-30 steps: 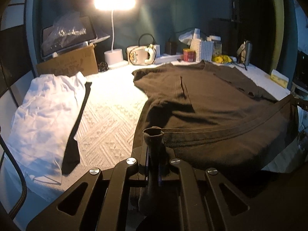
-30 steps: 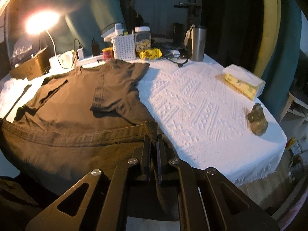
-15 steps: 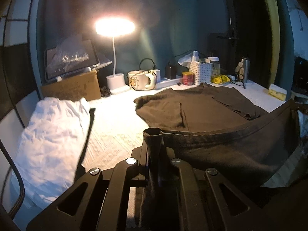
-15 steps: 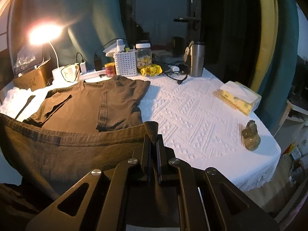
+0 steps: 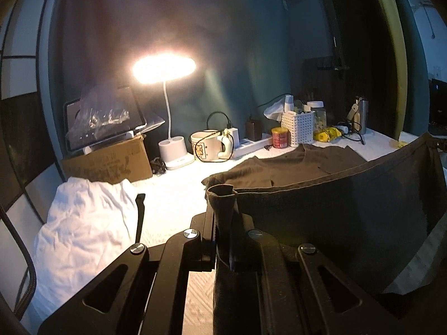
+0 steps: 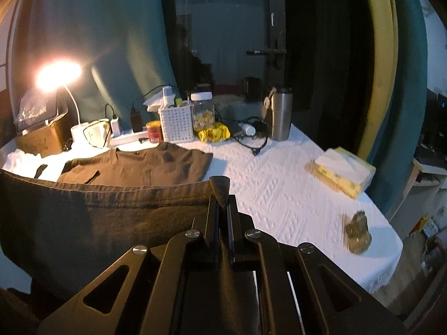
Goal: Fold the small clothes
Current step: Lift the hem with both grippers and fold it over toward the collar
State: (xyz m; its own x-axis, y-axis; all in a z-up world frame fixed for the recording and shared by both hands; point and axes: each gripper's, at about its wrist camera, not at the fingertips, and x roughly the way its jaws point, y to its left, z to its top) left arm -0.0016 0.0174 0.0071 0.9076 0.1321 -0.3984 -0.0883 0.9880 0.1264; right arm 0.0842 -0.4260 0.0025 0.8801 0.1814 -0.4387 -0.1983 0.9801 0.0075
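Observation:
A dark brown T-shirt (image 5: 335, 203) lies on the white tablecloth with its bottom hem lifted. My left gripper (image 5: 223, 203) is shut on the hem's left corner. My right gripper (image 6: 222, 201) is shut on the hem's right corner. The hem hangs stretched between them like a curtain (image 6: 97, 212). The shirt's collar and sleeves (image 6: 145, 164) still rest flat on the table beyond it. The table under the raised hem is hidden.
A white garment (image 5: 83, 223) with a dark strip lies at the left. At the back stand a lit desk lamp (image 5: 164, 69), cardboard box (image 5: 106, 164), mug (image 5: 206, 148), white basket (image 6: 176, 125), jar and steel tumbler (image 6: 280, 114). A tissue pack (image 6: 343, 173) and small figurine (image 6: 359, 231) sit at the right.
Both grippers have risen and moved forward, lifting the hem from low over the table to a raised, taut edge. More of the shirt's lower part is off the table.

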